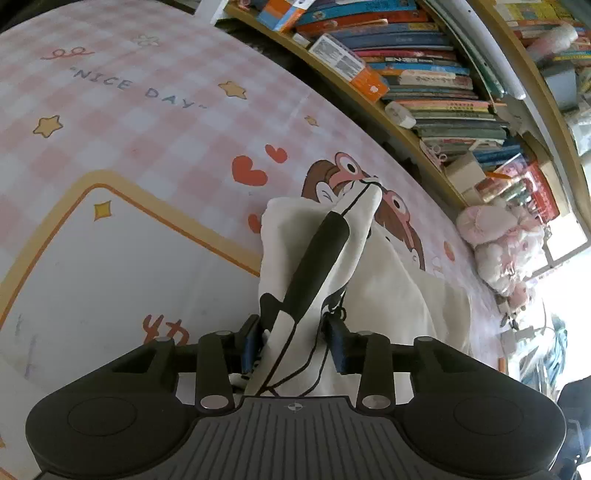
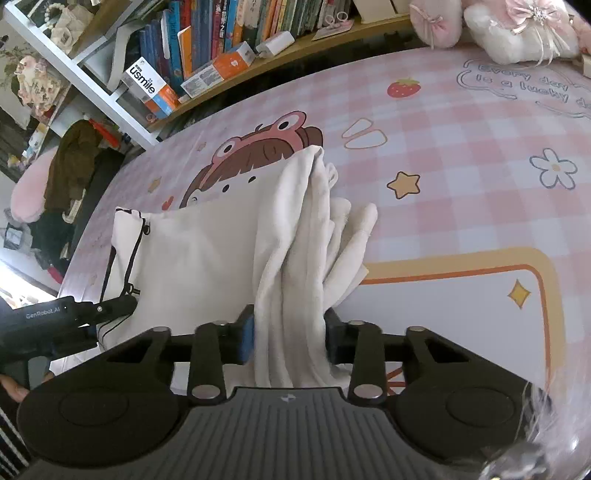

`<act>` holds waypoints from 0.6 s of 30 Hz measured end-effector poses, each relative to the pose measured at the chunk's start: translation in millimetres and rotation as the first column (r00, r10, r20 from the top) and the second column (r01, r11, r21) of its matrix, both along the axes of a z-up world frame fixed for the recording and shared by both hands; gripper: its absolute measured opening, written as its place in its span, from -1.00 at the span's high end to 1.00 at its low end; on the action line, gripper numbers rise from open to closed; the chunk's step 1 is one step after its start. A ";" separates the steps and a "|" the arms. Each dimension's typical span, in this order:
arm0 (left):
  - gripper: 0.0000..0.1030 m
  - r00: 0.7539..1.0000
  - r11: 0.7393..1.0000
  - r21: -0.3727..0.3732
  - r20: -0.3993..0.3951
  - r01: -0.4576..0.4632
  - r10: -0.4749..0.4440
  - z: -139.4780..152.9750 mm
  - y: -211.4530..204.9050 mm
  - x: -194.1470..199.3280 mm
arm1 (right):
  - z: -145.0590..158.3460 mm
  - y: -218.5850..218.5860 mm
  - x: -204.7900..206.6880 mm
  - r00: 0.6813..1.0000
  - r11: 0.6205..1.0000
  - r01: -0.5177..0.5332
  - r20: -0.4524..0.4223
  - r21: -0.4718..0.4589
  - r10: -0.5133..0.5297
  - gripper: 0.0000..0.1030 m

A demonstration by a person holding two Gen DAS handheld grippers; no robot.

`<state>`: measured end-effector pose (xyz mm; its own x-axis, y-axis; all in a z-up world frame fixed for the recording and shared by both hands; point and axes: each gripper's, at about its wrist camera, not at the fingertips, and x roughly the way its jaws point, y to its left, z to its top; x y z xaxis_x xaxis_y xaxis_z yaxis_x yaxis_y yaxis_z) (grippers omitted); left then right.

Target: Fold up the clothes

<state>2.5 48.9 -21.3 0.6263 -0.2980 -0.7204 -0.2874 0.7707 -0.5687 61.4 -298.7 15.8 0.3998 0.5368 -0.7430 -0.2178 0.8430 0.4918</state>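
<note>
On the desk (image 2: 461, 155), whose pink checked cover carries a cartoon figure in a frog hat, a white garment (image 2: 207, 251) with black trim lies partly lifted, over the cartoon print and the cream panel toward the near edge. The left gripper (image 1: 295, 343) has its fingers (image 1: 249, 347) closed on a bunched edge of the garment (image 1: 369, 266), where a black band and thin black cords run up between them. The right gripper (image 2: 290, 339) has its fingers (image 2: 245, 341) pinching a gathered column of white folds that rises from the desk surface, with loose flaps spreading toward the right. In the right wrist view the left gripper (image 2: 110, 306) shows at the garment's left edge, near the black cords. Behind the far edge of the desk stands a bookshelf (image 2: 236, 40) packed with books, and pink plush toys (image 2: 509, 33) sit at the far right corner.
</note>
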 end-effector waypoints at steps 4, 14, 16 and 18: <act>0.66 1.000 1.000 -0.019 0.016 0.022 -0.022 2.7 3.2 2.8 | 3.5 2.2 -4.1 1.000 1.000 0.029 0.013 -0.004 -0.029 0.53; 0.69 0.984 0.991 -0.031 0.120 0.132 -0.128 34.2 11.9 30.0 | 36.0 10.6 -7.4 0.987 0.994 0.110 0.119 -0.015 -0.108 0.62; 0.69 0.981 0.989 -0.038 0.133 0.146 -0.140 36.0 16.8 37.6 | 40.9 15.1 -4.3 0.984 0.993 0.116 0.136 -0.023 -0.112 0.63; 0.69 0.979 0.987 -0.046 0.141 0.157 -0.149 36.2 22.3 46.0 | 44.5 18.4 0.2 0.982 0.992 0.124 0.149 -0.028 -0.119 0.63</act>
<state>48.5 71.2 14.9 0.6611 -0.4356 -0.6108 -0.0853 0.7653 -0.6380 61.6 -280.3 60.3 0.5663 0.4510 -0.6898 -0.1801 0.8845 0.4304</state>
